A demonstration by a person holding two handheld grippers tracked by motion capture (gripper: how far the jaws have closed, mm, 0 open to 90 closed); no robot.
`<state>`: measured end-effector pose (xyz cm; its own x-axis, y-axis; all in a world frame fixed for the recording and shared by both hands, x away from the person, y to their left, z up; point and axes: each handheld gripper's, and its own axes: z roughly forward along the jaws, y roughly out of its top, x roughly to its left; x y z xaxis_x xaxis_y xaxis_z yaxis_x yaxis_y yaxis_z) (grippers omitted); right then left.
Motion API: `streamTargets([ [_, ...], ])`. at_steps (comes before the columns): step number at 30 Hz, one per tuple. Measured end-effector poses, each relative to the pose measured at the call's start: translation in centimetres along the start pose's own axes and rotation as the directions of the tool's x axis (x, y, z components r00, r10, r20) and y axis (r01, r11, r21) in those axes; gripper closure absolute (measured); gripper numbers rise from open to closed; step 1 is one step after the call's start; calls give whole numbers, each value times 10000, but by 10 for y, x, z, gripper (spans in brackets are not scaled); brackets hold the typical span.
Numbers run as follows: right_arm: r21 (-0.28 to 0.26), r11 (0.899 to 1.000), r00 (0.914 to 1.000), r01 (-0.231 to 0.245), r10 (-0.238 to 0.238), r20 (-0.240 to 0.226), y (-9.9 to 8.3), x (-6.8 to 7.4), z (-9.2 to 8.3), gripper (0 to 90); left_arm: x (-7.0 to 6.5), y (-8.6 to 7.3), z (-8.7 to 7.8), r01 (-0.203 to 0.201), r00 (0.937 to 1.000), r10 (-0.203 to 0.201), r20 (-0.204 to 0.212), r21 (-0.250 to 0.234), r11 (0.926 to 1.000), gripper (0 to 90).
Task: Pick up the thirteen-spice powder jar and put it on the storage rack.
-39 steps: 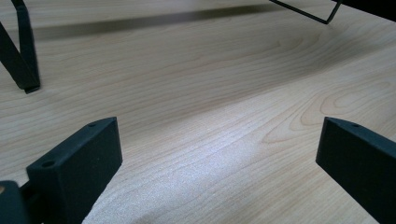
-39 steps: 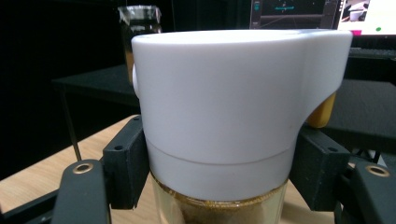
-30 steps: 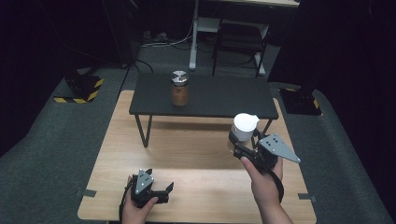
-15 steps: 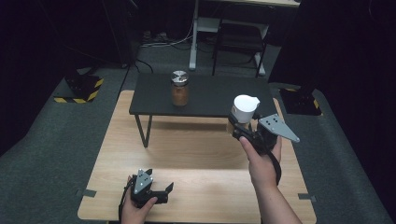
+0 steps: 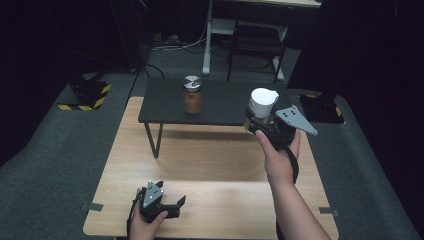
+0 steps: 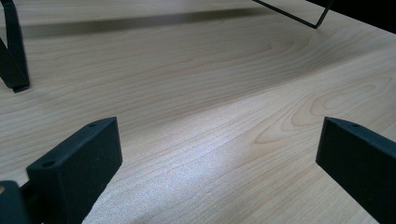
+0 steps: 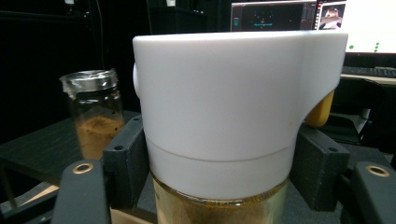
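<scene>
Between your right gripper's matt black plastic jaws you have a bottle of clear, glossy glass under a smooth white plastic cap (satin, barely shiny). Beyond it to the left, the jar is glass with a shiny metal lid. Under your left gripper, the table is smooth pale wood with a faint sheen.

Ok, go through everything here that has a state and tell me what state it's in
Right gripper: shut on the white-capped bottle, held in the air.
White-capped bottle: upright, cap on, gripped below the cap.
Glass jar: upright on the black table, lid on.
Left gripper: open, nothing between its jaws, low over the wooden table.
</scene>
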<state>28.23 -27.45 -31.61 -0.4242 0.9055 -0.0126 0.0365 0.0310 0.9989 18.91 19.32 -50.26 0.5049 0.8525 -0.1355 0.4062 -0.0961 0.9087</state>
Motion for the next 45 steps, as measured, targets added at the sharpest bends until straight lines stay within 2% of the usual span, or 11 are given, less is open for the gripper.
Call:
streamTargets([
  [24, 444, 9990, 9980, 44, -72, 635, 7, -5, 65, 307, 4, -1, 0, 196, 9997, -195, 120, -55, 9998, 6],
  [29, 491, 9985, 9967, 243, -280, 755, 9, -1, 78, 307, 6, -1, -1, 224, 9996, -223, 195, -73, 9997, 5],
  [38, 475, 9984, 9954, 306, -347, 894, 6, 4, 91, 307, 9, -2, -1, 350, 9990, -346, 279, -108, 9993, 6],
  [45, 524, 9986, 9950, -4, -49, 998, 4, 0, 95, 307, 9, -2, -1, 356, 9989, -352, 300, -112, 9993, 6],
])
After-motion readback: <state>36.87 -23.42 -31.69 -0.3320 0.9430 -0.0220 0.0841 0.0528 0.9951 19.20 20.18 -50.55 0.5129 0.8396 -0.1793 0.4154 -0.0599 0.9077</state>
